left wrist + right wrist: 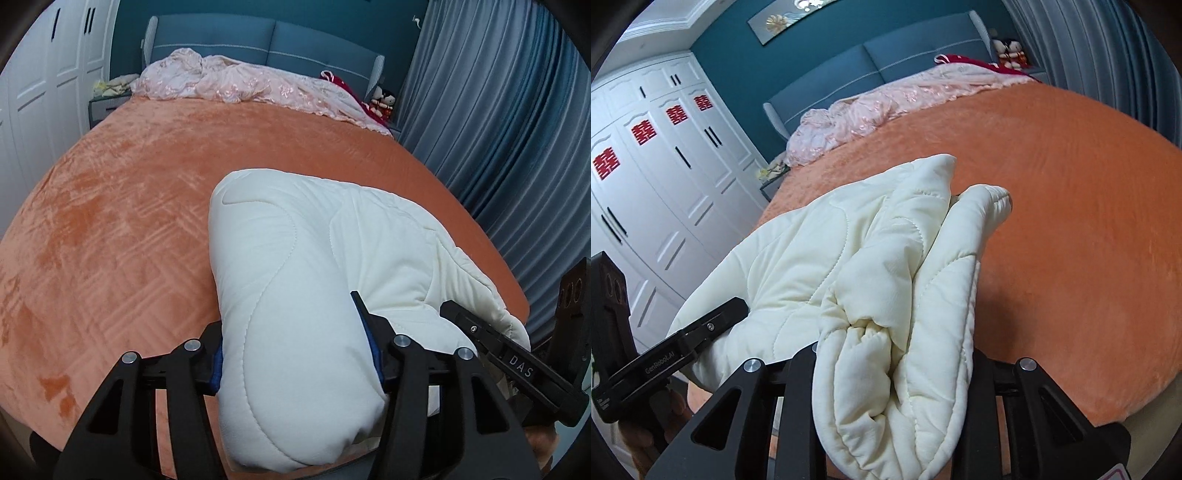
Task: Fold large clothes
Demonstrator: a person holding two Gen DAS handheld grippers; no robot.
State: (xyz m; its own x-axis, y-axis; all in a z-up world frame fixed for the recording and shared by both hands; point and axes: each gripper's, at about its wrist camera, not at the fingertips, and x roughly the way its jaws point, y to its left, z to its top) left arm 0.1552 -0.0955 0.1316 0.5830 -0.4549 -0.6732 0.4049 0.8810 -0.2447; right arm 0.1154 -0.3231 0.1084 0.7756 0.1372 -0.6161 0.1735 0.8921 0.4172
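Clamped in both grippers, left gripper [299, 354] and right gripper [894, 365] each pinching a bunched fold, the cream quilted coat [303, 258] stretches away over the orange bed's [129, 221] near right edge.

A: What's on the orange plush bedspread [155, 177]?
B: A crumpled pink embroidered quilt [236, 85] at twelve o'clock, against the blue padded headboard [266, 40].
A: And around it?
B: Grey-blue pleated curtains [498, 110] at two, white panelled wardrobe [665, 166] at nine.
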